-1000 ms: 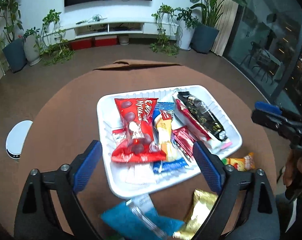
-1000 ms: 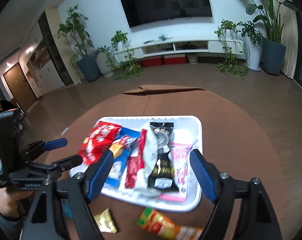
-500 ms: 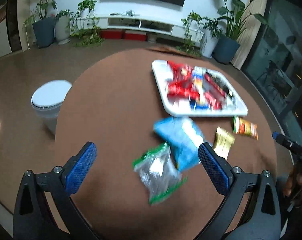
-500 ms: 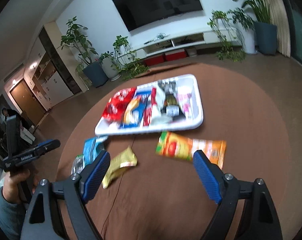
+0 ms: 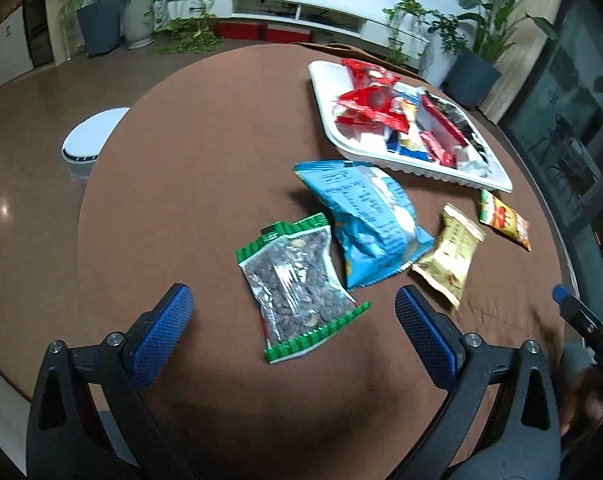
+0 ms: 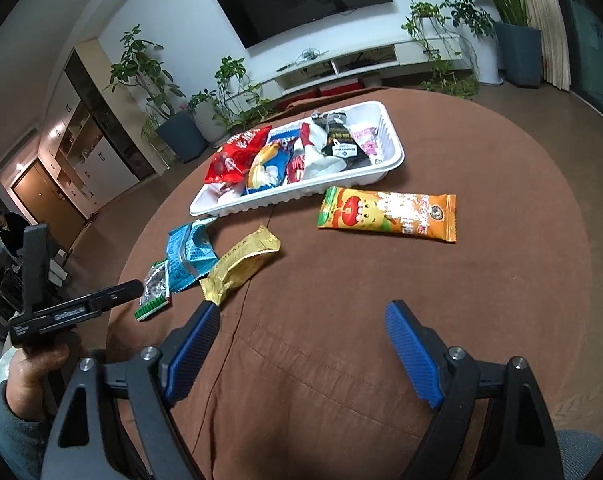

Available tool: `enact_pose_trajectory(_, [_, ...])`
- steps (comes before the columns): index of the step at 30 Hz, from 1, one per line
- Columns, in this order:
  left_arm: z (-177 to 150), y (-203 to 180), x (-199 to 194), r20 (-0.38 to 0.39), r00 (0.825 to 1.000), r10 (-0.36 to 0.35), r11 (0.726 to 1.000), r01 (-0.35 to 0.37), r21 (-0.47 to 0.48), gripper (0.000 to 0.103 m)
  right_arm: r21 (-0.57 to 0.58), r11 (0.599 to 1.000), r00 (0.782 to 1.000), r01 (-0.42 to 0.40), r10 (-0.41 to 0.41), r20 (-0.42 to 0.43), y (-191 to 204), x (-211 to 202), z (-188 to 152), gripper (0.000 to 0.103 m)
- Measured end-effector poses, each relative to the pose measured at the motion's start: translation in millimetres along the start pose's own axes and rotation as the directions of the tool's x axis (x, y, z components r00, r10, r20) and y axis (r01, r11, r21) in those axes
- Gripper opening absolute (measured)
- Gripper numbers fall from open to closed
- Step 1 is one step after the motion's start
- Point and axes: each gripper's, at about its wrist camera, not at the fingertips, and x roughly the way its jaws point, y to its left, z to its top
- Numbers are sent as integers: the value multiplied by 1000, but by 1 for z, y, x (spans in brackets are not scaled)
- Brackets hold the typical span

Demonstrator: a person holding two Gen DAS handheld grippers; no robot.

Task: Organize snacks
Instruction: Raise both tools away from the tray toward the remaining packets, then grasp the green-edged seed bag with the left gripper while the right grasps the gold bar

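**Operator:** Brown cloth table [image 5: 205, 168] now fills most of both wrist views. What changed in the last second?

**Technician:** Both tools pulled back from the white tray [image 5: 323, 120]. A second ago the left gripper [image 5: 291, 338] hung directly over the tray contents; now it sits low at the near edge, jaws spread wide, holding nothing. The right gripper [image 6: 301, 354] is likewise wide and empty.

**Operator:** Where are the snacks?

**Technician:** Most lie packed in the tray at the far side. Four remain loose on the cloth: the green-edged seed packet [image 5: 299, 286] nearest the left gripper, the blue bag [image 5: 365, 226] touching and partly overlapping it, the gold packet [image 5: 449, 258] just beside the blue bag, and the orange packet [image 6: 387, 214] near the tray's front rim.

**Operator:** Meaning for the task?

**Technician:** Judged from this layout, a tray deposit is complete and the tools are resetting for another pickup. The seed packet lies between the left fingers' line of approach, so it is the probable next item. Four transfers appear outstanding.
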Motion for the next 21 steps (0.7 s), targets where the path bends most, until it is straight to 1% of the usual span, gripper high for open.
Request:
enact_pose_trajectory(6, [12, 1, 16, -21, 999, 31, 999, -31, -11, 100, 1, 1000, 1000, 1, -1, 7, -1, -1, -2, 87])
enact_pose_trajectory(8, [13, -1, 24, -36, 999, 34, 999, -34, -5, 91, -9, 1000, 1000, 4, -4, 9, 0, 0, -2, 87])
enact_pose_trajectory(9, [14, -1, 28, -44, 999, 31, 999, -31, -5, 83, -17, 1000, 1000, 6, -6, 10, 1, 0, -2, 87])
enact_pose_trajectory(10, [14, -1, 34, -58, 998, 35, 999, -35, -6, 78, -21, 1000, 1000, 8, -7, 10, 2, 0, -3, 87])
enact_pose_trajectory(12, [15, -3, 37, -49, 997, 54, 999, -53, 10, 78, -23, 1000, 1000, 7, -7, 9, 2, -1, -3, 87])
enact_pose_trajectory(15, [18, -4, 41, -51, 997, 56, 998, -56, 13, 77, -23, 1000, 1000, 9, -9, 12, 2, -1, -3, 87])
enact_pose_trajectory(18, [18, -9, 44, -43, 996, 77, 996, -75, 51, 68, -30, 999, 1000, 11, -11, 12, 3, 0, -4, 87])
enact_pose_trajectory(19, [18, -10, 44, -39, 996, 78, 995, -75, 68, 63, -34, 999, 1000, 12, -12, 13, 3, -1, -3, 87])
enact_pose_trajectory(20, [18, -11, 45, -37, 996, 78, 994, -75, 79, 61, -37, 999, 1000, 15, -14, 16, 4, -1, -3, 87])
enact_pose_trajectory(21, [17, -12, 45, -35, 996, 81, 993, -78, 89, 54, -38, 999, 1000, 16, -16, 17, 3, -1, -3, 87])
